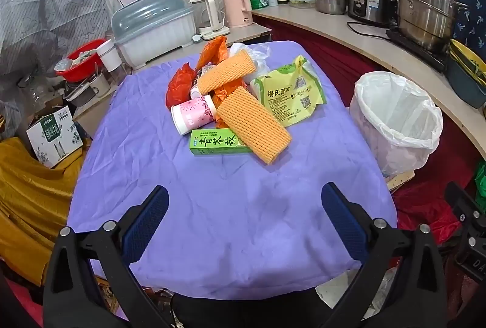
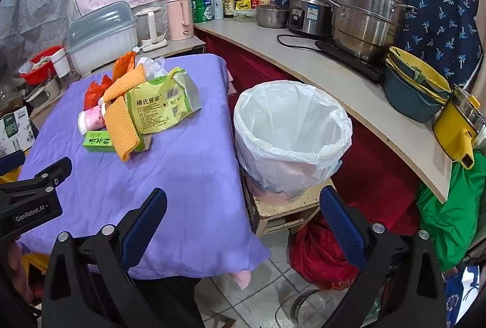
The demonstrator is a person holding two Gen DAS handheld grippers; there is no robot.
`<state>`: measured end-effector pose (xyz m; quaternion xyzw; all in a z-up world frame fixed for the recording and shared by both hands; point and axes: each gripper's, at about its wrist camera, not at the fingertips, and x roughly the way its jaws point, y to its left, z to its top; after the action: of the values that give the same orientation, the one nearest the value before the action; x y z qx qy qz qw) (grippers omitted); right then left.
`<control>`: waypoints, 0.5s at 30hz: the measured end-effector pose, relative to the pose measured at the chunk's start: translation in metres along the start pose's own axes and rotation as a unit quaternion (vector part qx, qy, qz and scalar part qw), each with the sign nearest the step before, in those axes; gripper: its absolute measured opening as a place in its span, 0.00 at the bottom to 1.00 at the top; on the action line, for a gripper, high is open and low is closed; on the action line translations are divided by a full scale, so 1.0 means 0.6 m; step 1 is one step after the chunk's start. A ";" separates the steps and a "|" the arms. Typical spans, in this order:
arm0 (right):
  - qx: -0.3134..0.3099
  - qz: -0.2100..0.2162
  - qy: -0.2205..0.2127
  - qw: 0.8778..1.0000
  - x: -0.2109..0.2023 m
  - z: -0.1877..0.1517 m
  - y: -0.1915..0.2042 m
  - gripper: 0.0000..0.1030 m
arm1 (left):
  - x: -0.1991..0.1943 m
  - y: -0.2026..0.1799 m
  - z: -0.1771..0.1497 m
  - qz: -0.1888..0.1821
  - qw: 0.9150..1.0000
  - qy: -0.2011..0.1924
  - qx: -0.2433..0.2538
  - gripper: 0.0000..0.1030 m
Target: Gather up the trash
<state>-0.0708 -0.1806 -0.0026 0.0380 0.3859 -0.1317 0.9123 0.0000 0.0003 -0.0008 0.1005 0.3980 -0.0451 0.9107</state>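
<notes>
A heap of trash lies in the middle of the purple-clothed table (image 1: 212, 206): two orange foam nets (image 1: 253, 122), a green box (image 1: 212, 142), a pink paper cup (image 1: 193, 114), a yellow-green food bag (image 1: 288, 92), orange-red plastic bags (image 1: 177, 84) and a clear bag. The heap also shows in the right wrist view (image 2: 136, 106). A bin with a white liner (image 1: 395, 118) (image 2: 291, 130) stands on a wooden stool right of the table. My left gripper (image 1: 244, 206) is open and empty over the near part of the table. My right gripper (image 2: 243, 212) is open and empty near the table's right edge, before the bin.
A curved counter (image 2: 334, 78) at the right carries steel pots (image 2: 367, 15), a rice cooker, bowls and bottles. A dish box (image 1: 155, 24) and kettles stand behind the table. A red bag (image 2: 319, 255) and a green bag (image 2: 449, 212) lie on the floor.
</notes>
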 end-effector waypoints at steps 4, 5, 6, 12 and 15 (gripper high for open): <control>-0.001 -0.003 0.002 1.000 -0.001 0.002 0.001 0.94 | 0.003 -0.003 0.001 -0.002 1.000 0.004 0.007 0.93; 0.000 -0.003 0.002 1.000 -0.001 0.003 0.000 0.94 | 0.003 -0.004 0.001 -0.003 1.000 0.004 0.008 0.93; 0.001 -0.003 0.003 1.000 -0.001 0.003 0.000 0.94 | 0.003 -0.005 0.002 -0.004 1.000 0.003 0.008 0.93; -0.001 0.000 0.002 1.000 -0.003 0.006 0.001 0.94 | 0.001 0.001 0.000 -0.001 1.000 0.001 0.002 0.93; -0.001 -0.001 0.002 1.000 -0.004 0.007 0.002 0.94 | -0.007 -0.004 0.013 -0.002 1.000 0.000 0.002 0.93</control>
<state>-0.0695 -0.1798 0.0020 0.0370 0.3878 -0.1320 0.9115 0.0024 -0.0039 0.0068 0.1015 0.3978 -0.0472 0.9106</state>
